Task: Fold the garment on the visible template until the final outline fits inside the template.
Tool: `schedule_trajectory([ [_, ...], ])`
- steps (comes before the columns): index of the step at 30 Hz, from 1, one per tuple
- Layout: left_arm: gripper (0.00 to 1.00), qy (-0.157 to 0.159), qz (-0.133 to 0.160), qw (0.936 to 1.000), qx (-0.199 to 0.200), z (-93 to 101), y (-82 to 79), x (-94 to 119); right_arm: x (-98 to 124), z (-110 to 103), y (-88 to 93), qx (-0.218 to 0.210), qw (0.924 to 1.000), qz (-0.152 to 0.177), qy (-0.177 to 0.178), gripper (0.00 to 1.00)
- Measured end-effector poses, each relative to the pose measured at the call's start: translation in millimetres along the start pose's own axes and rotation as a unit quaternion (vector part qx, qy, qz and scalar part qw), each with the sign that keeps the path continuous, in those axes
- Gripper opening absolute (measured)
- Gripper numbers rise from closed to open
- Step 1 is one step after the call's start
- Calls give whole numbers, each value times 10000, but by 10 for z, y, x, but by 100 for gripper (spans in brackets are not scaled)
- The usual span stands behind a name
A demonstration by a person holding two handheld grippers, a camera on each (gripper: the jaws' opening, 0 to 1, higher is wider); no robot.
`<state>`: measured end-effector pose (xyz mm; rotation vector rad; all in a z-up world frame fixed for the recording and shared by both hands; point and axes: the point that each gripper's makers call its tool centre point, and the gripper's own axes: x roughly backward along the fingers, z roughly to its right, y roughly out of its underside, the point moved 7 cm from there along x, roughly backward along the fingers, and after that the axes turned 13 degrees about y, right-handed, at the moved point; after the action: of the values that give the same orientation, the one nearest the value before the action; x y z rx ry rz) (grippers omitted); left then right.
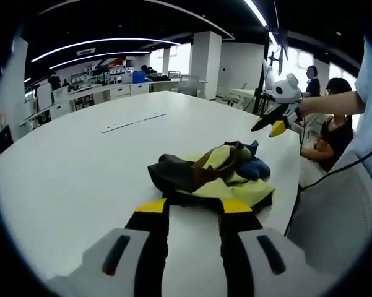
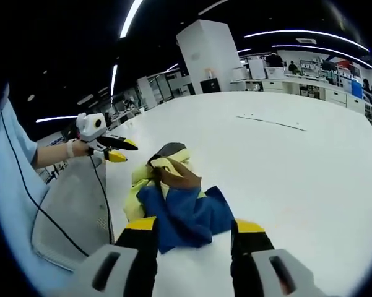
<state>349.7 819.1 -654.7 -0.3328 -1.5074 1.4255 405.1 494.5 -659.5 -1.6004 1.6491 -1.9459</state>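
Note:
A crumpled garment (image 1: 213,173) in yellow, brown, black and blue lies in a heap near the edge of the white table (image 1: 80,167). My left gripper (image 1: 194,207) stands open just short of the heap, nothing between its jaws. My right gripper (image 1: 273,124), held in a hand, hovers open beyond the heap at the table's edge. In the right gripper view the garment (image 2: 179,204) shows its blue part nearest, and my right gripper (image 2: 195,226) is open over its near edge. My left gripper (image 2: 116,150) hangs open in the air to the left of the heap.
A thin marked line (image 1: 133,122) lies on the table beyond the garment, and appears as a line (image 2: 272,122) in the right gripper view. A seated person (image 1: 334,127) is past the table edge. A grey mesh chair back (image 2: 65,210) stands beside the table. Desks and a pillar (image 2: 207,52) fill the background.

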Motion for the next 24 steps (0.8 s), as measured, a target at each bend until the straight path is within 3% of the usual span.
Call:
schedule_trajectory([
  [3, 28, 75, -61, 10000, 1, -50, -13, -95, -92, 2, -49, 50, 10000, -8, -36, 40],
  [13, 16, 287, -292, 9991, -108, -169, -57, -334, -264, 65, -125, -44, 9995, -193, -228, 14],
  [20, 12, 471, -426, 9980, -15, -186, -12, -441, -302, 21, -67, -81, 9982, -414, -421, 3],
  [24, 11, 530, -464, 9975, -42, -177, -5, -474, -345, 16, -15, -135, 9975, -498, -473, 3],
])
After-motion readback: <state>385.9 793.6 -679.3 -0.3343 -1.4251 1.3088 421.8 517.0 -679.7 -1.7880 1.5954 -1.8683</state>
